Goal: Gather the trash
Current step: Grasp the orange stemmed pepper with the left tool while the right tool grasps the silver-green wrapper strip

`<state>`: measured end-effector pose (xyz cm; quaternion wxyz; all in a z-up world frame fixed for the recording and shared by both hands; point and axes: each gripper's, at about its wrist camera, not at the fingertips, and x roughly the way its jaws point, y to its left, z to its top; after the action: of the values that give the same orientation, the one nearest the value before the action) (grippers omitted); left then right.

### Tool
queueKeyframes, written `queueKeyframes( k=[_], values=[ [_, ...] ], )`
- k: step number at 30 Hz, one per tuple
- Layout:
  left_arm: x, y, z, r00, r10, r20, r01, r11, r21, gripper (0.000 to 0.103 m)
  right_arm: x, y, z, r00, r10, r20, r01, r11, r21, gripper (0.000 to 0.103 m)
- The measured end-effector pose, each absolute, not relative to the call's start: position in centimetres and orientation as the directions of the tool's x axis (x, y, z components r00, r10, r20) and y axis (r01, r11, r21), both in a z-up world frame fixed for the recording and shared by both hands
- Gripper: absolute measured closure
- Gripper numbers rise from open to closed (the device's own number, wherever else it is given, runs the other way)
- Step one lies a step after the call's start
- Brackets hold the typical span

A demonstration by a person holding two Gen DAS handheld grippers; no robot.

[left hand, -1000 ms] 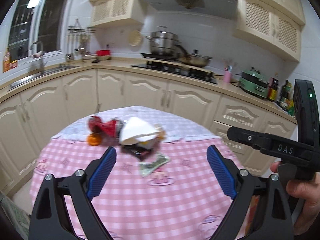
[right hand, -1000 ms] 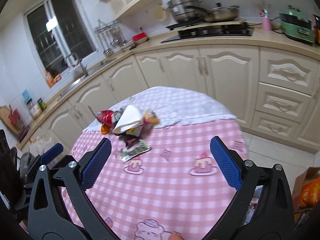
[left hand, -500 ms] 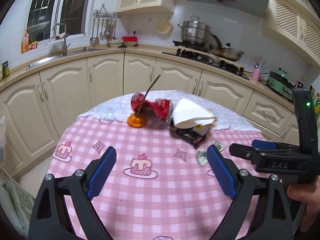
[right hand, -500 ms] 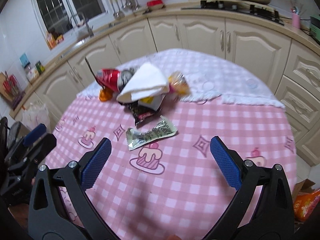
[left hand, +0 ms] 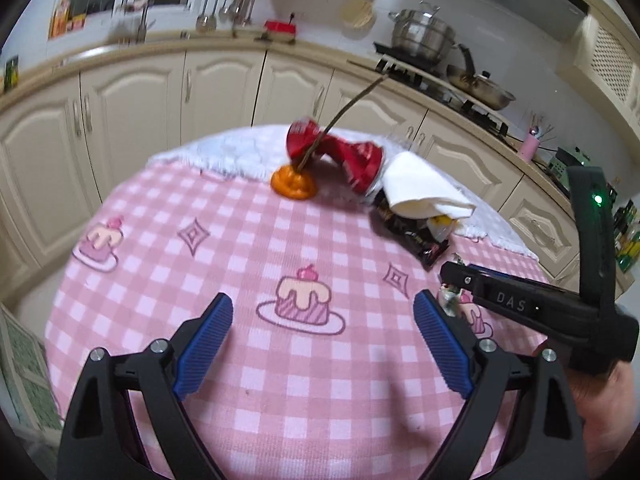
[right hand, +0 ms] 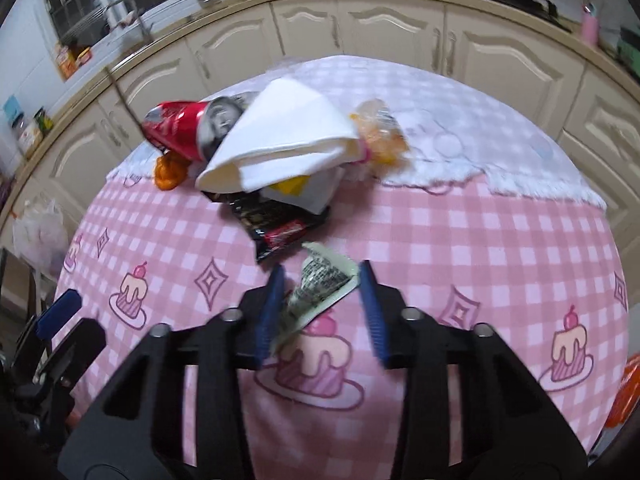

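Trash lies piled at the far side of the round table: a crushed red can, an orange peel with a twig, a folded white napkin, a black wrapper and a clear bag of orange bits. Nearer lies a silver-green wrapper. My right gripper straddles that wrapper and its jaws are closing, with a small gap still at the right pad. My left gripper hovers open over bare cloth, short of the can and peel.
Cream cabinets and a counter with sink and stove curve round behind the table. A white lace cloth covers the table's far part. A plastic bag hangs at the left, and an orange packet lies on the floor at the right.
Both grippers came down and forward toward the trash. The right jaws went from wide open to narrow around the silver-green wrapper. The left jaws stayed wide.
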<state>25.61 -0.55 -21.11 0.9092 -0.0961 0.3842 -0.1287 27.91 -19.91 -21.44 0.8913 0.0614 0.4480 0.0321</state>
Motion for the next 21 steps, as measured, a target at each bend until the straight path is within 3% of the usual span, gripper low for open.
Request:
queueKeyframes(
  k=[8,10,11,12,13,15,21],
  values=[
    [25.8,-1.1,-21.1,0.662,-0.320,-0.677,0.184,0.946,-0.267,0.013,26.4,-19.7,-21.4,0.589,0.184,-0.787,-0.101,0.983,0.155,0.076],
    [26.2,-1.2,-20.7,0.677,-0.303,-0.671,0.189,0.952,-0.240,0.013,26.2,-19.7,-21.4,0.581,0.190,-0.791,-0.097,0.982,0.164,0.069],
    [26.5,-1.2,-20.4,0.692,-0.276,-0.667,0.182,0.961,-0.209,0.013,26.1,-19.7,-21.3,0.583,0.193,-0.789,-0.097,0.981,0.168,0.054],
    [26.9,-1.1,-20.1,0.705,-0.253,-0.663,0.175,0.967,-0.184,0.013,26.0,-19.6,-21.1,0.589,0.193,-0.784,-0.101,0.981,0.166,0.051],
    [27.5,-1.0,-19.8,0.710,-0.237,-0.663,0.168,0.972,-0.167,0.013,25.8,-19.3,-21.1,0.593,0.183,-0.784,-0.111,0.983,0.146,0.052],
    [29.1,-0.7,-19.7,0.705,-0.211,-0.677,0.157,0.977,-0.141,0.013,25.7,-18.8,-21.6,0.581,0.164,-0.797,-0.122,0.986,0.114,0.071],
    [34.0,-0.1,-20.4,0.680,-0.140,-0.720,0.137,0.989,-0.062,0.013,25.4,-19.3,-21.3,0.612,0.200,-0.765,-0.135,0.980,0.148,0.087]
  ],
)
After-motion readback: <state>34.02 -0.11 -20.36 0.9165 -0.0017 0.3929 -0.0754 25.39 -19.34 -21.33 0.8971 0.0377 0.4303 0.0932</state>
